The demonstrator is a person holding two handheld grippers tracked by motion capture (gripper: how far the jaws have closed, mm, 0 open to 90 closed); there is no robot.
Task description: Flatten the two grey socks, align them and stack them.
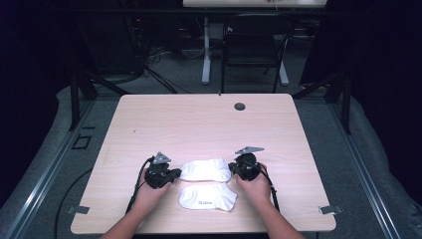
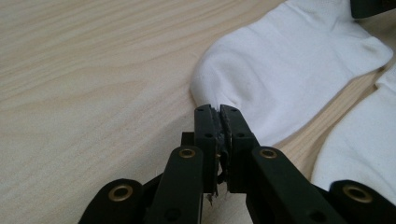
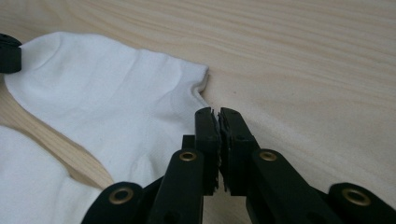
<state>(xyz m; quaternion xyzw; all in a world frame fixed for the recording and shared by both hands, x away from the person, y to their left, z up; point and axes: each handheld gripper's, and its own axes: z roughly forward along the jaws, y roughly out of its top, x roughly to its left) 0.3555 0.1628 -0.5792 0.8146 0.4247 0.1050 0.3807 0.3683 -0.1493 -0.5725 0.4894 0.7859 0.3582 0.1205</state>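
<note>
Two white socks lie side by side near the table's front edge. The farther sock [image 1: 205, 170] stretches between my grippers; the nearer sock [image 1: 207, 197] lies flat just in front of it. My left gripper [image 1: 176, 173] is shut on the left end of the farther sock [image 2: 289, 70], its tips [image 2: 218, 108] pinching the fabric edge. At the right end, my right gripper [image 1: 231, 168] is shut with its tips [image 3: 218, 111] at the edge of that same sock [image 3: 102, 93]. The nearer sock [image 2: 359, 154] [image 3: 28, 186] lies beside both jaws, apart from them.
The pale wooden table [image 1: 199, 119] has a round cable hole [image 1: 240, 106] near its far edge. A black chair [image 1: 254, 45] and a desk leg stand beyond it. Each hand's cable trails off toward the front edge.
</note>
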